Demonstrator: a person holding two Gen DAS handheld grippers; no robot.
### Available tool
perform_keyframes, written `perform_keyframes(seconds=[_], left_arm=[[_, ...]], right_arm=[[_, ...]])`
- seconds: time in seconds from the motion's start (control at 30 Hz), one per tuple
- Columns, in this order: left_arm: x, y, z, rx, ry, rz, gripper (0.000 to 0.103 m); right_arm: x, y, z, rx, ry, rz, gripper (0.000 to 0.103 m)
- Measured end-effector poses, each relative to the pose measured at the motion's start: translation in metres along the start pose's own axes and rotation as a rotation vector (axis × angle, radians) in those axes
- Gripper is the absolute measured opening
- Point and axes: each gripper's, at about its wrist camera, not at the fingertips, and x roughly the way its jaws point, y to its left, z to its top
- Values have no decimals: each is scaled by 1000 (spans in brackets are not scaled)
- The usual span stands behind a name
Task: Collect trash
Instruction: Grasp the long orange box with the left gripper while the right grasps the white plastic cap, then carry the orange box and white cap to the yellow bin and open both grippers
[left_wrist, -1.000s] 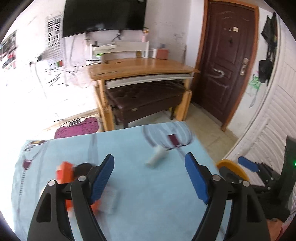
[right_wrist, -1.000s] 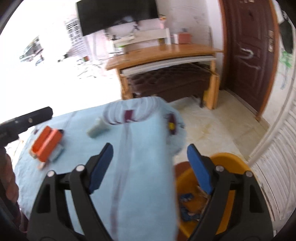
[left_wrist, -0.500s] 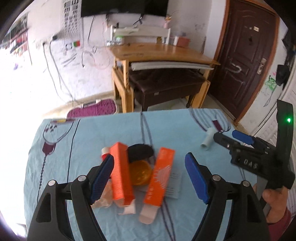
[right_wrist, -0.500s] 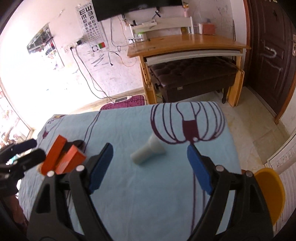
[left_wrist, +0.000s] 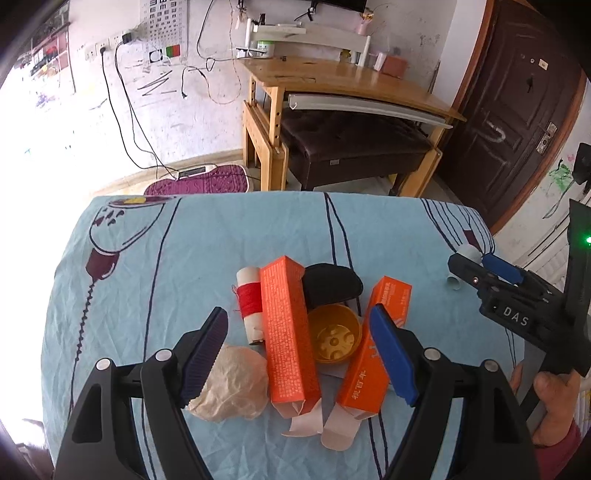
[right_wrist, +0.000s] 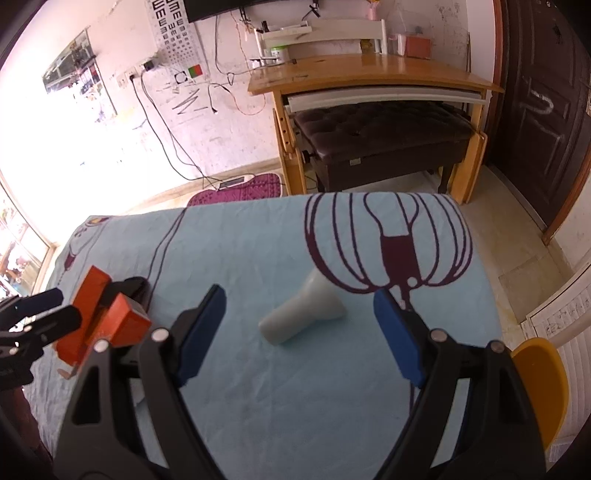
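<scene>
Trash pile (left_wrist: 295, 332) sat crowded; left gripper (left_wrist: 299, 332), right gripper (right_wrist: 299, 317) gaped, empty; grabbing orange box (left_wrist: 288, 332) risked scattering neighbours.

Two orange cartons (left_wrist: 288, 336), yellow cap (left_wrist: 334, 334), crumpled wad (left_wrist: 232, 384), blue tablecloth (left_wrist: 184, 258)

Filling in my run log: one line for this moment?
left gripper: open over orange cartons | right gripper: open over pale plastic bottle | nothing held
</scene>
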Motion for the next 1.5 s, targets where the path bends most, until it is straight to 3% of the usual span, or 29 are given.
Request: perform_keyframes(seconds=[0.23, 0.33, 0.4, 0.53, 0.57, 0.7, 1.07, 1.5], left_arm=[[16, 6, 5, -38, 34, -13, 71], [17, 9, 5, -62, 38, -26, 60], [15, 10, 3, -65, 42, -31, 43], [11, 6, -4, -47, 52, -55, 26], [10, 5, -6, -44, 51, -60, 23], [7, 3, -10, -33, 46, -81, 21], [-6, 13, -10, -80, 1, -116, 20], [-42, -5, -1, -39, -66, -159, 20]], right_arm=[[10, 6, -1, -8, 21, -6, 79], [14, 7, -2, -9, 29, -10, 79], [15, 7, -2, -7, 28, -15, 79], [16, 9, -3, -13, 32, -20, 78], [17, 9, -4, -16, 36, -20, 72], [18, 15, -6, -43, 38, -66, 51], [0, -3, -6, 32, 1, 31, 51], [-41, -14, -10, 31, -90, 50, 51]])
